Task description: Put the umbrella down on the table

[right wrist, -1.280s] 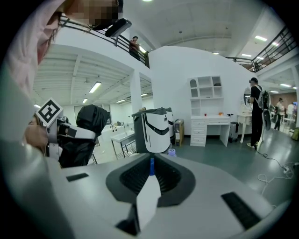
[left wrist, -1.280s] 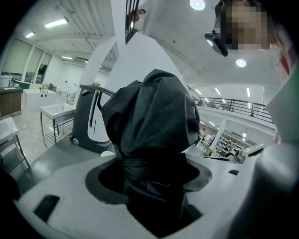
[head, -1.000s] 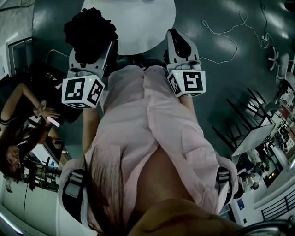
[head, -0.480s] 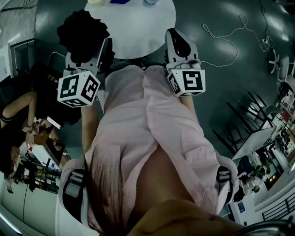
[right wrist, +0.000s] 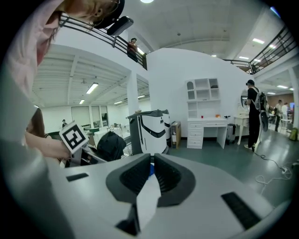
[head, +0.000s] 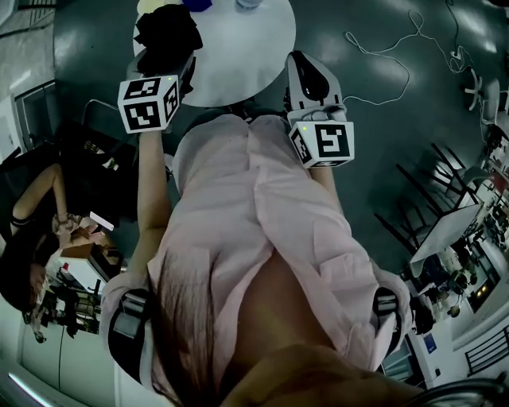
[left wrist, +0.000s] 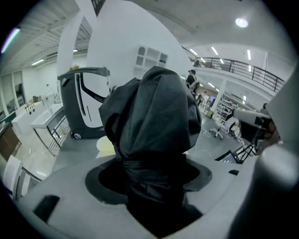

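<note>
The folded black umbrella [head: 167, 36] hangs over the left part of the round white table [head: 238, 60]. My left gripper [head: 176, 65] is shut on it, jaws wide around the bunched fabric. In the left gripper view the umbrella [left wrist: 149, 121] fills the middle and hides the gripper's fingertips [left wrist: 149, 175]. My right gripper [head: 305, 63] stays at the table's near right edge, shut and holding nothing. In the right gripper view its jaws [right wrist: 152, 170] nearly touch, and the umbrella [right wrist: 111, 144] shows at the left beside the left gripper's marker cube [right wrist: 74, 137].
Small things stand at the table's far edge: something yellow [head: 151, 6], something blue [head: 199, 4]. A white cable [head: 382, 56] lies on the dark floor to the right. Chairs [head: 413, 215] stand further right. A person [head: 32, 238] sits at the left. A white-and-dark machine [right wrist: 149, 130] stands beyond the table.
My left gripper has carried the umbrella from beside the table's left edge to above the tabletop, and turned. The right gripper has stayed where it was.
</note>
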Motion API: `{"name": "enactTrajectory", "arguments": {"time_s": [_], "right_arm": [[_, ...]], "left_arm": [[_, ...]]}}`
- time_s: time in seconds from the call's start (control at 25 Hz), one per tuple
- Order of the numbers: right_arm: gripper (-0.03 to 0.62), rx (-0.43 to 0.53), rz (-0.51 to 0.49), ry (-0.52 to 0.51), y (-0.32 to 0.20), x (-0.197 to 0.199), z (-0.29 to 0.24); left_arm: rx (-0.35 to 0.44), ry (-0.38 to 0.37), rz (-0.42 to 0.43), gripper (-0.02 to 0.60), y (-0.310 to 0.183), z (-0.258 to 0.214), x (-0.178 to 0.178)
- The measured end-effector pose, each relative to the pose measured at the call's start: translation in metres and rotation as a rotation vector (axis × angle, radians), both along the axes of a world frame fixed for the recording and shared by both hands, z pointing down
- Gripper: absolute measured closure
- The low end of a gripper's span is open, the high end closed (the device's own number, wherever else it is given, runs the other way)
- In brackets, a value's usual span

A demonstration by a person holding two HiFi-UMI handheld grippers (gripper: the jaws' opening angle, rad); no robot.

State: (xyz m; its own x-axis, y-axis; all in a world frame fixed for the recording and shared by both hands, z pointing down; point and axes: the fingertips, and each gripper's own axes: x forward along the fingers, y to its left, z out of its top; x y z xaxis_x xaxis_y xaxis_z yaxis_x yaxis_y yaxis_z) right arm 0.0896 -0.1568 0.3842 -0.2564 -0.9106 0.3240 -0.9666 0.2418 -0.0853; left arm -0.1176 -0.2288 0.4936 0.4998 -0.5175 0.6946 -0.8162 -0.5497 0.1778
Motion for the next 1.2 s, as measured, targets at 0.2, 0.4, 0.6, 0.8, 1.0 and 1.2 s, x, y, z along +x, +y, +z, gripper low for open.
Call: {"name": "enactTrajectory", "arguments": {"time_s": [0.2,0.4,0.6,0.8,1.0,1.2], "right_arm": [[0.553,-0.024,0.04,0.005,-0.002,0.009,0.004],[0.553,-0.049,0.076,0.015,0.001,0.014,0.008],[0.553,-0.066,0.119,0.025,0.005,0.021,0.009],[0.553,-0.083,0.137,0.026,0.006,0.025,0.01],[0.553,-0.095,0.145,0.034,0.008,0.029,0.011],[0.553,-0.1,0.153,0.037,0.006,0.027,0.012]], "left_arm": [[-0.104,-0.057,0.105,0.268,-0.006,0.064,0.033],[-0.185,-0.084,0.137,0.268,-0.014,0.111,0.049],[-0.272,-0.125,0.145,0.268,-0.022,0.154,0.056],[-0.33,-0.17,0.158,0.268,-0.025,0.184,0.058],[-0.361,-0.191,0.169,0.268,-0.025,0.199,0.062],[-0.398,-0.217,0.177,0.268,-0.024,0.221,0.064]]}}
